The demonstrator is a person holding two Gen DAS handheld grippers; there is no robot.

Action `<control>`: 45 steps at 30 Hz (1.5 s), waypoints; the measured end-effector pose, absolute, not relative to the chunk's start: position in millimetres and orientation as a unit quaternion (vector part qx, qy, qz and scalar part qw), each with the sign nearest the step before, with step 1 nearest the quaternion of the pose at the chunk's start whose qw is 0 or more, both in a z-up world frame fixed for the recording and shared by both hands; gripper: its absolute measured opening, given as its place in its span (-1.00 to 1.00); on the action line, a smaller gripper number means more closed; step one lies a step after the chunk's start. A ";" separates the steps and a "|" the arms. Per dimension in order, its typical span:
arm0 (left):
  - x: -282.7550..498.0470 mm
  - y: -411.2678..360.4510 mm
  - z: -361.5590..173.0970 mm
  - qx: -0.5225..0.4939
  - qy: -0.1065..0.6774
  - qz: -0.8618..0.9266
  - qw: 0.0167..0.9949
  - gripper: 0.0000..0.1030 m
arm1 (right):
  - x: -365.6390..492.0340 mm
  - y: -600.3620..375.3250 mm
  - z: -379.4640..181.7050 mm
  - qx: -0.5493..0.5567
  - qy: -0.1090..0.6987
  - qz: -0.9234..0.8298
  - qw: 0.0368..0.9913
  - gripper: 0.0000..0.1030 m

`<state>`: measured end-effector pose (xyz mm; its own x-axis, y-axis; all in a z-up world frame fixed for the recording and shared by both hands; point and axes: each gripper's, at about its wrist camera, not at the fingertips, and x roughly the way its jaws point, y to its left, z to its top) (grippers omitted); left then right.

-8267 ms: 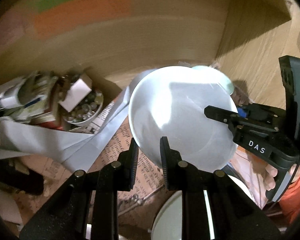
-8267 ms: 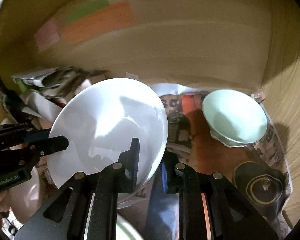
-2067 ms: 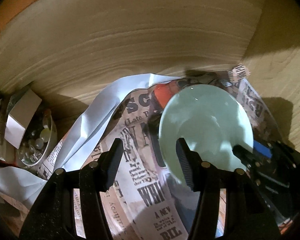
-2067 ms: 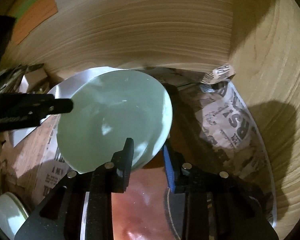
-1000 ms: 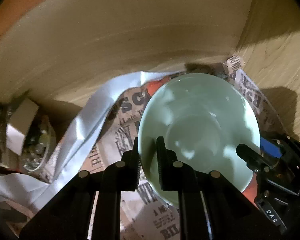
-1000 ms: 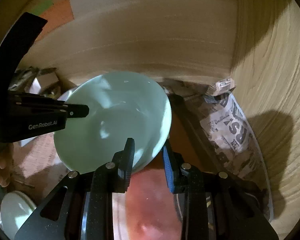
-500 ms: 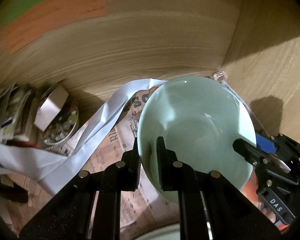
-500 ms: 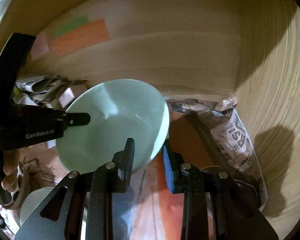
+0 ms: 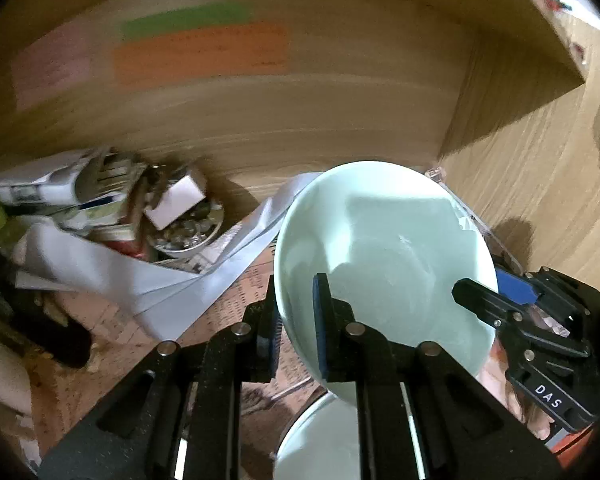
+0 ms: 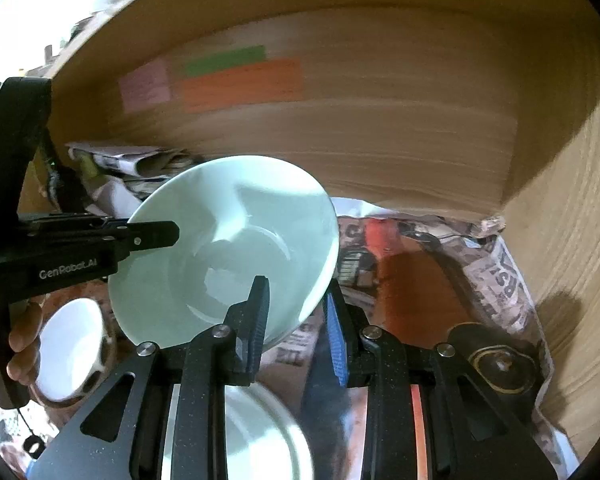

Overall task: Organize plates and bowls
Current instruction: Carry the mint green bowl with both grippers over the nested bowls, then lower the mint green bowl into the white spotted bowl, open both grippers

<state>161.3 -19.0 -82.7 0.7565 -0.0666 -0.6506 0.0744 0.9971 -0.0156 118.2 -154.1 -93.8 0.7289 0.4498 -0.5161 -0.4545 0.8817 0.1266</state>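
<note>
A pale green bowl (image 9: 384,256) is held in the air by both grippers inside a wooden cabinet. My left gripper (image 9: 296,320) is shut on the bowl's left rim. My right gripper (image 10: 296,312) is shut on its right rim; the bowl (image 10: 228,248) tilts toward the cameras. The right gripper's fingers (image 9: 480,300) show at the bowl's right edge in the left wrist view, and the left gripper's fingers (image 10: 148,236) at its left edge in the right wrist view. A white bowl (image 10: 260,440) lies below, also seen in the left wrist view (image 9: 316,444).
Newspaper (image 10: 500,280) lines the cabinet floor. A small dish of clutter with a white box (image 9: 184,220) and folded papers sit at the back left. Another white bowl (image 10: 68,348) is at the left. A dark round object (image 10: 496,364) lies at the right. Cabinet walls close in behind and right.
Both grippers have lifted the green bowl and drawn it back and left from the cabinet's right corner. The white bowl below has come into view.
</note>
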 end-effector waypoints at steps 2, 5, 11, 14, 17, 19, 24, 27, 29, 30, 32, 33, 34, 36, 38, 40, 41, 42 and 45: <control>149.7 -12.4 -79.9 0.001 0.341 -0.036 0.939 -0.74 | 111.2 -147.5 -92.0 -0.006 0.275 0.250 0.929 -0.51; 131.9 0.0 -77.5 -0.008 0.334 -0.033 0.942 -0.74 | 100.5 -136.4 -89.9 -0.011 0.271 0.258 0.927 -0.51; 98.2 18.9 -75.8 -0.009 0.318 -0.019 0.948 -0.74 | 81.0 -115.1 -85.7 -0.018 0.265 0.277 0.923 -0.51; 81.5 27.9 -74.3 -0.006 0.308 -0.009 0.951 -0.74 | 73.3 -105.6 -84.1 -0.023 0.263 0.287 0.921 -0.51; 65.0 38.0 -73.2 -0.010 0.303 0.000 0.953 -0.74 | 66.8 -97.3 -83.5 -0.026 0.262 0.297 0.918 -0.51; 59.8 43.8 -73.6 -0.013 0.301 0.004 0.954 -0.74 | 62.6 -91.1 -83.8 -0.029 0.261 0.303 0.916 -0.51; 38.5 57.4 -76.1 -0.013 0.294 0.019 0.956 -0.74 | 53.3 -76.5 -86.5 -0.036 0.265 0.319 0.909 -0.51; 29.5 63.4 -79.9 -0.012 0.293 0.027 0.956 -0.74 | 47.3 -68.1 -89.2 -0.040 0.267 0.329 0.905 -0.51; 23.0 68.1 -82.0 -0.011 0.293 0.033 0.955 -0.74 | 44.0 -62.4 -90.3 -0.043 0.268 0.335 0.902 -0.51; 20.5 70.7 -83.5 -0.010 0.294 0.035 0.955 -0.74 | 42.7 -60.1 -91.2 -0.044 0.269 0.338 0.901 -0.51; 16.0 73.8 -84.5 -0.012 0.298 0.040 0.954 -0.74 | 39.9 -54.7 -93.4 -0.046 0.271 0.345 0.898 -0.51; 13.9 75.2 -85.2 -0.012 0.299 0.042 0.953 -0.74 | 38.7 -52.7 -94.3 -0.046 0.272 0.347 0.896 -0.51; 11.2 77.6 -86.0 -0.013 0.301 0.045 0.952 -0.74 | 38.0 -50.8 -95.7 -0.046 0.274 0.350 0.894 -0.51; 5.9 82.4 -89.0 -0.016 0.304 0.051 0.951 -0.74 | 35.3 -45.7 -98.9 -0.049 0.277 0.357 0.890 -0.51; 2.6 86.7 -91.5 -0.019 0.307 0.056 0.950 -0.74 | 34.5 -41.1 -102.2 -0.051 0.282 0.363 0.887 -0.51; -1.0 91.4 -94.5 -0.022 0.309 0.060 0.949 -0.74 | 33.5 -37.0 -105.8 -0.053 0.286 0.368 0.883 -0.51; -3.3 93.7 -96.2 -0.023 0.310 0.063 0.948 -0.74 | 32.9 -34.5 -107.7 -0.055 0.289 0.371 0.881 -0.51; -5.6 96.0 -98.0 -0.024 0.311 0.066 0.948 -0.74 | 32.4 -32.8 -109.4 -0.056 0.291 0.373 0.879 -0.51; -10.3 101.1 -102.9 -0.027 0.313 0.073 0.946 -0.74 | 31.2 -26.4 -114.6 -0.061 0.297 0.379 0.874 -0.51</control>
